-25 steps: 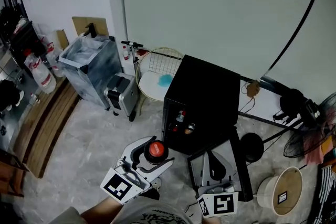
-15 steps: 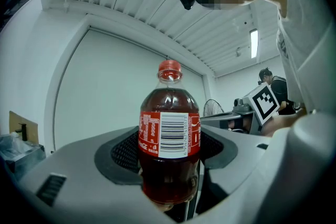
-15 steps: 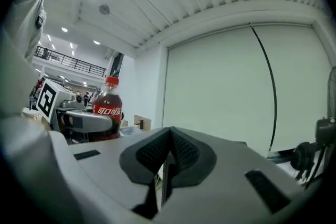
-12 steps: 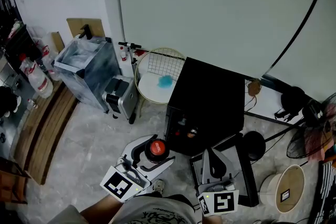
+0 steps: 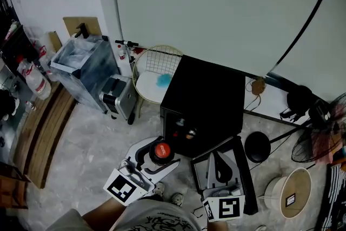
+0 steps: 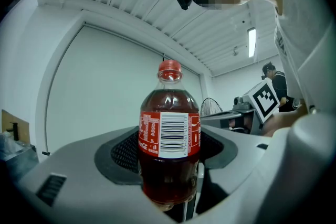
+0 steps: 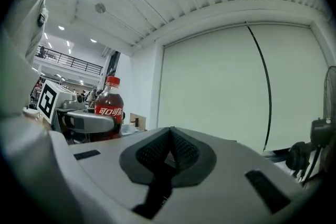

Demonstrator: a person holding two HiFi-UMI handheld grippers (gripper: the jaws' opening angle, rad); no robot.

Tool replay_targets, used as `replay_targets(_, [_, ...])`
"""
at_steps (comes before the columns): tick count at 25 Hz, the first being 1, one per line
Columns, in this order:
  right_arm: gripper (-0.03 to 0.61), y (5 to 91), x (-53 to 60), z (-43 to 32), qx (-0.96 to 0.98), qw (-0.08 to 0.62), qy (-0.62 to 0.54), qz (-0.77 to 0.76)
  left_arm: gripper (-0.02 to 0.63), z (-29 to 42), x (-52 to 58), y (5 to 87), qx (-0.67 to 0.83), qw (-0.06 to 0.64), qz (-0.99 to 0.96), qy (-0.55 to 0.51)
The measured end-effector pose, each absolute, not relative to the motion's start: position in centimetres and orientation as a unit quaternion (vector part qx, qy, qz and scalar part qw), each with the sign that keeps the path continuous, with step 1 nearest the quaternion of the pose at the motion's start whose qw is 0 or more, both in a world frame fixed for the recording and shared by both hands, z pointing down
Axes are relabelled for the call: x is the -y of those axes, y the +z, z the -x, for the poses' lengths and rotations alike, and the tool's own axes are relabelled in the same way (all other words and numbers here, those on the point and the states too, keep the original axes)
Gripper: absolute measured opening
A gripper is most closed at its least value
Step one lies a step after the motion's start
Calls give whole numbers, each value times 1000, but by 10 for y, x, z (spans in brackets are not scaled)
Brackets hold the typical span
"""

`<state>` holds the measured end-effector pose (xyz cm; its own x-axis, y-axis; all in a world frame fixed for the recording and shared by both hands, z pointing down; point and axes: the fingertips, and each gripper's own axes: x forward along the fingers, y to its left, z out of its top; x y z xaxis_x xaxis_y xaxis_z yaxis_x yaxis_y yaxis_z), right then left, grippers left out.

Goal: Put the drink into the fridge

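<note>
A cola bottle (image 6: 169, 134) with a red cap (image 5: 160, 150) stands upright between the jaws of my left gripper (image 5: 153, 158), which is shut on it near its base. It also shows at the left of the right gripper view as the cola bottle (image 7: 109, 110). My right gripper (image 5: 218, 168) is held low beside it, jaws pressed together with nothing between them (image 7: 169, 150). The small black fridge (image 5: 208, 100) stands just ahead on the floor, its door (image 5: 244, 167) swung open toward me, with several drinks (image 5: 185, 130) visible inside.
A round wire basket (image 5: 154, 70) with a blue object sits left of the fridge. A grey bin (image 5: 86, 65) and a small appliance (image 5: 116, 96) stand further left. A fan (image 5: 319, 140), a round tub (image 5: 289, 196) and cables (image 5: 259, 146) lie to the right.
The view has shifted so the fridge sits slightly more left and lower in frame. Both grippers keep their hold and place before me.
</note>
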<state>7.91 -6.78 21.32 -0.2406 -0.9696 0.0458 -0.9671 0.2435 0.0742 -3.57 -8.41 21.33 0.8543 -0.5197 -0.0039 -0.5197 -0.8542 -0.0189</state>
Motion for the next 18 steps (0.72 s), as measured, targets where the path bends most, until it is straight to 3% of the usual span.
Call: replay_targets(18, [6, 245, 72, -106, 781, 55, -4, -622, 319, 13, 92, 254, -275, 35, 960, -28])
